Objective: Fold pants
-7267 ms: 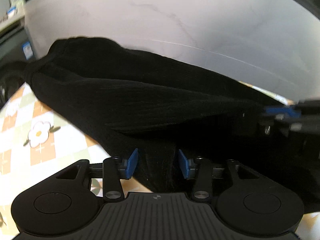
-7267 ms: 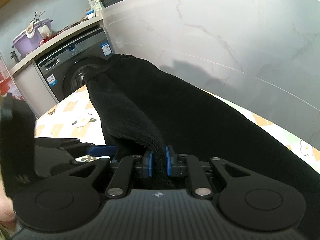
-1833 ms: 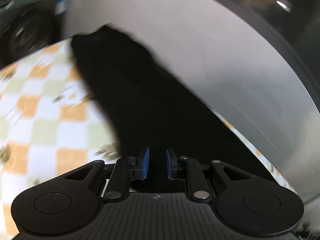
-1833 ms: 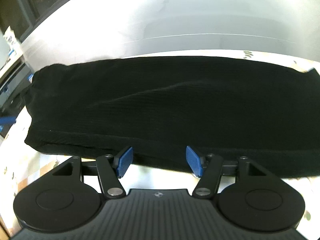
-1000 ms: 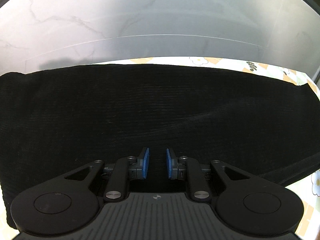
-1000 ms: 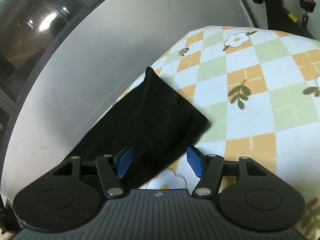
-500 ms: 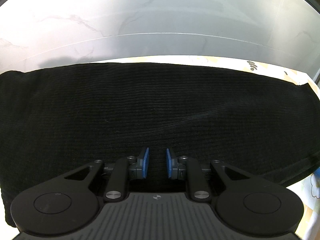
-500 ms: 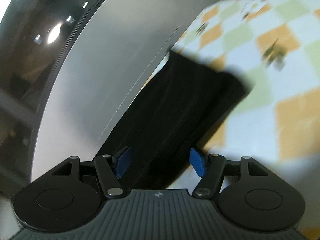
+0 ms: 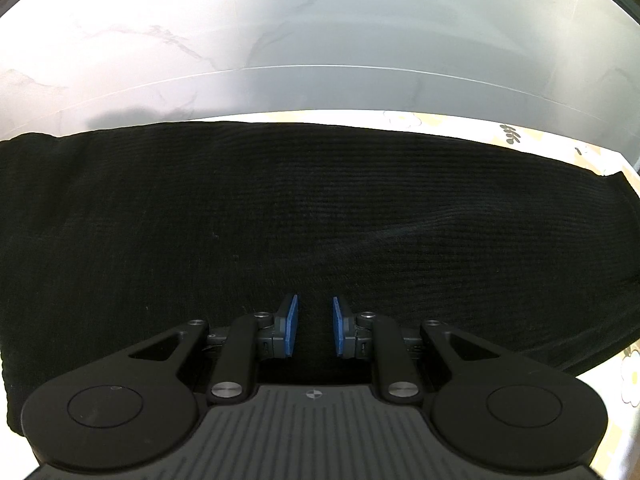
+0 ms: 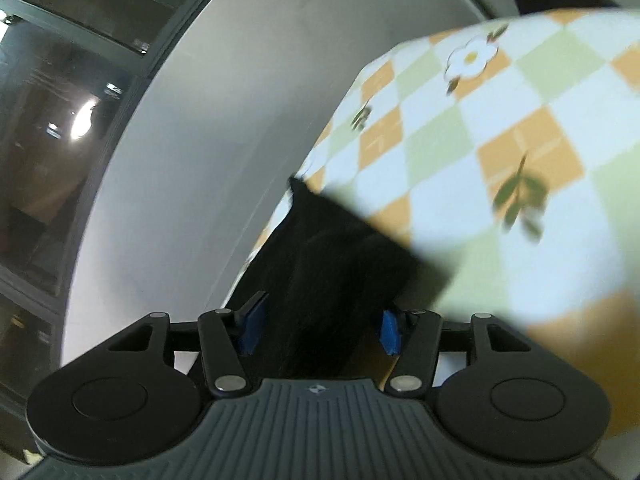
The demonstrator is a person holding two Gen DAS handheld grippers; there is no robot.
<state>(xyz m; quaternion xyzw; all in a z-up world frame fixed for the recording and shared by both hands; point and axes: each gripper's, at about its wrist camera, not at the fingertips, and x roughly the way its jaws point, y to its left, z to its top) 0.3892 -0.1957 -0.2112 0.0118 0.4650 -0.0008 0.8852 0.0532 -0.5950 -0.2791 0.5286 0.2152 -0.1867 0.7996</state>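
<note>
We find no brand, label or readable writing in either view; the only mark is a small round emblem on each gripper's ribbed body.

From the left wrist, the black pants lie flat in a long folded band across the table, which wears a checked cloth with flowers, and the far edge of the band runs along the pale marbled wall. The left gripper hangs over the near edge of the pants, its blue pads standing a narrow gap apart. Dark cloth fills that gap, but we cannot tell whether the pads pinch it or merely hover above it.

From the right wrist, the picture is blurred. One end of the pants runs away from the camera toward the wall, with the checked table to its right. The right gripper straddles this end: its jaws are spread wide and closing, the cloth lies between them, and the pads stand clear of the cloth on both sides.
</note>
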